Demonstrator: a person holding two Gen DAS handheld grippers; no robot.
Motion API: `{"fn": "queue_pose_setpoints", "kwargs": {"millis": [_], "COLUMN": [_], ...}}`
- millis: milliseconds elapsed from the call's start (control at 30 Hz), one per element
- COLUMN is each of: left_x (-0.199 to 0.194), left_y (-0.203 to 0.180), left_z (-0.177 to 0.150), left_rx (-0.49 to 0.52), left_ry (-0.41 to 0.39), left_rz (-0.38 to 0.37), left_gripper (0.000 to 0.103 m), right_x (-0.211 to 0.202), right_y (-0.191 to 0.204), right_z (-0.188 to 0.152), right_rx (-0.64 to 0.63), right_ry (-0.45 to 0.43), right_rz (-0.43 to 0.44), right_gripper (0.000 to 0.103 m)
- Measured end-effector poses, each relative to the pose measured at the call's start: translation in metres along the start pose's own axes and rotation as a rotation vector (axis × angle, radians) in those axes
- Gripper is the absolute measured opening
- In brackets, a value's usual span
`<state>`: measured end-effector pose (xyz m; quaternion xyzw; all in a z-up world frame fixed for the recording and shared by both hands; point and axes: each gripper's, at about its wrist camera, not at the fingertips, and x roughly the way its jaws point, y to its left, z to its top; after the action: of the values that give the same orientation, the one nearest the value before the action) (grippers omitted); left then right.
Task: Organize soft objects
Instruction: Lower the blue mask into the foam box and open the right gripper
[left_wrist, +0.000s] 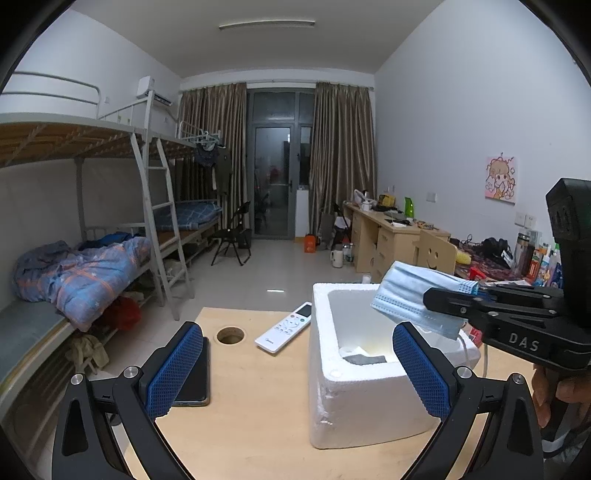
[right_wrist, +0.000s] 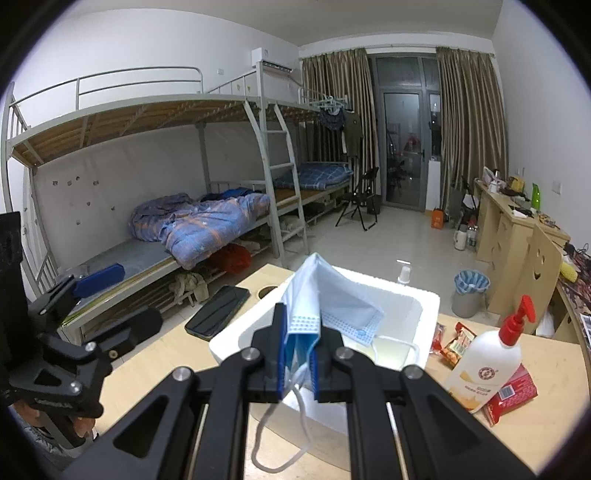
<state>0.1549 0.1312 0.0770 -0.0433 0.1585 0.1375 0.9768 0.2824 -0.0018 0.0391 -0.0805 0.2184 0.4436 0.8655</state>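
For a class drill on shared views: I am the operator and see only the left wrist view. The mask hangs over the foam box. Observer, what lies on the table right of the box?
Observer: A white pump bottle with a red pump stands there, hidden in your view.
Operator: Anything under or beside it?
Observer: A red packet lies beside its base, and snack packets lie between the bottle and the box.
Operator: How does the right gripper hold the mask?
Observer: Its blue pads are shut on one pleated end, and an ear loop hangs below the fingers.
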Motion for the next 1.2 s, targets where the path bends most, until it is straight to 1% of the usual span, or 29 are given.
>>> {"fn": "queue_pose_setpoints", "kwargs": {"millis": [367,633,667,700,733,767,800,833,1033,1200], "left_x": [0.002,0.002,0.001,0.001,0.001,0.000,0.000,0.000,-0.001,-0.004], "left_y": [0.002,0.000,0.000,0.000,-0.001,0.000,-0.001,-0.001,-0.003,-0.004], "left_z": [-0.002,-0.002,-0.002,-0.002,-0.002,-0.002,-0.002,-0.002,-0.001,-0.002], "left_rx": [-0.011,-0.013,-0.014,-0.016,-0.015,-0.015,-0.014,-0.012,-0.011,-0.014], "left_ry": [0.013,0.008,0.007,0.006,0.006,0.005,0.004,0.004,0.000,0.005], "left_rz": [-0.001,0.005,0.005,0.005,0.005,0.006,0.007,0.007,0.007,0.010], "left_gripper": [0.103,0.103,0.103,0.103,0.103,0.103,0.103,0.103,0.103,0.103], "right_x": [0.018,0.015,0.016,0.015,0.015,0.015,0.014,0.011,0.003,-0.007], "right_y": [-0.005,-0.002,-0.002,-0.001,0.001,0.003,0.004,0.004,-0.003,-0.009], "right_z": [-0.003,-0.001,-0.001,-0.001,-0.001,-0.001,-0.001,-0.001,0.000,0.000], "right_rx": [0.018,0.016,0.015,0.010,0.006,-0.001,-0.005,-0.007,0.029,0.057], "right_ry": [0.059,0.060,0.061,0.063,0.063,0.062,0.052,0.042,0.024,0.001], "right_rz": [-0.010,-0.031,-0.036,-0.045,-0.050,-0.054,-0.065,-0.074,-0.058,-0.043], "right_gripper": [0.013,0.014,0.020,0.028,0.051,0.070,0.074,0.077,0.078,0.082]}}
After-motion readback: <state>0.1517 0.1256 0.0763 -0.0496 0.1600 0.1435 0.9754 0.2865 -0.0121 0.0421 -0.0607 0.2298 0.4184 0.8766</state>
